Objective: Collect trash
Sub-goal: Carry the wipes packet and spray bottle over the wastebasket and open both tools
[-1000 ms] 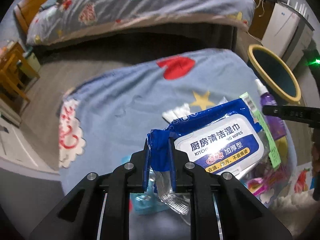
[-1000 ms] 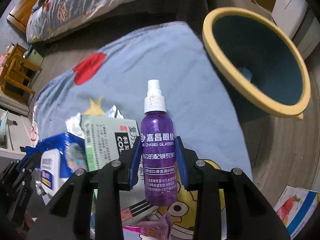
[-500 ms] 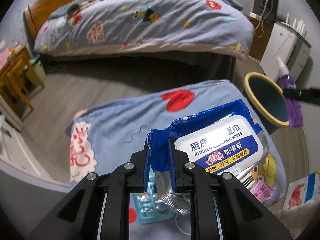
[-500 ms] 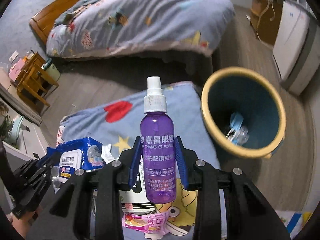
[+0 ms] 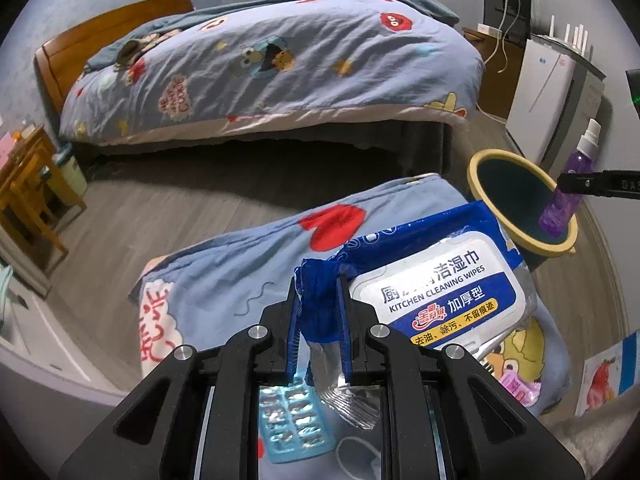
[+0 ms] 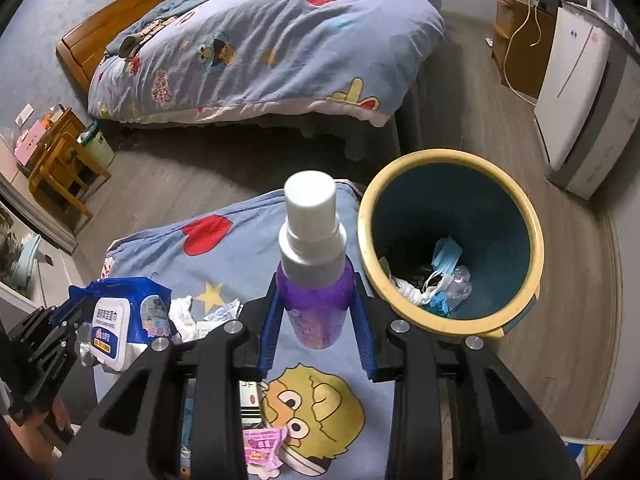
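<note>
Only from our right wrist view can we look down into the yellow-rimmed teal waste bin (image 6: 452,236), ahead and to the right of our right claw (image 6: 316,320): it holds one blue face mask (image 6: 446,258) and some clear crumpled plastic. From our left wrist view the same bin (image 5: 516,196) shows just rim and dark wall. We count two claws, one bin, one bottle and one pack. Our right claw is clamped on the purple plastic spray bottle with the white cap (image 6: 314,268), tilted toward the camera so its label cannot be read. Our left claw (image 5: 320,320) grips the crumpled corner of the blue wet-wipes pack (image 5: 432,280), whose lid reads "KITCHEN CLEANING WIPES", held above the cartoon-printed blue cloth (image 5: 224,272)
</note>
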The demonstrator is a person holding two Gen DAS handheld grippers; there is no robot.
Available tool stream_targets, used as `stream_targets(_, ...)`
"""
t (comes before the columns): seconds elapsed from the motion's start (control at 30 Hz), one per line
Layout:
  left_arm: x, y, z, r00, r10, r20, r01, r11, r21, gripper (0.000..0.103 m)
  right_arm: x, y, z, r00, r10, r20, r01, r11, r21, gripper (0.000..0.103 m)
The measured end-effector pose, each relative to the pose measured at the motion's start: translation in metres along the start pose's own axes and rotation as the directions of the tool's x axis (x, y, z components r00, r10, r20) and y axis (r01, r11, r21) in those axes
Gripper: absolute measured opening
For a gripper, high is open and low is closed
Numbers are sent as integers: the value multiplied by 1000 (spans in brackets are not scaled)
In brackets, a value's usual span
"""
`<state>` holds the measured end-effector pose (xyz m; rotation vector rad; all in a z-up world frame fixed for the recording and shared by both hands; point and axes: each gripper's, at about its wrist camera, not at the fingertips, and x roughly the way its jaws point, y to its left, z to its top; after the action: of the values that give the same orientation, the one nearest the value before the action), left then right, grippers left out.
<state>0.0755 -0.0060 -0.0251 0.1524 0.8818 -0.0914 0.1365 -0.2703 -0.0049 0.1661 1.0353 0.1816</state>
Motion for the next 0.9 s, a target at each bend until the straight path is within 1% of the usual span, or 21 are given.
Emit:
stream_targets(0.2,5,-20,6,1000,-14,4,14,999,33,17,2,-11,3,1000,-5,6,5,1000,-9,32)
stream_targets(0.33,10,-34,7,1000,-15,-4,15,998,65,17,-1,-21,5,1000,1,22,-1,1000,6,32)
stream_targets(0.53,15,-49,9,998,-52,-31,54,997,61,17,-2,-35,7,1000,1,30,-2,999,38,32)
stream_targets(0.67,20,-68,15,996,-68,-51,72,993,91,17,-1,-43,11,999,-17,37,15,999,44,32)
stream_targets(0.9,33,-96,23,994,-78,-74,86,989,119,17,4,-77,12,999,-37,31,33,992,123,32)
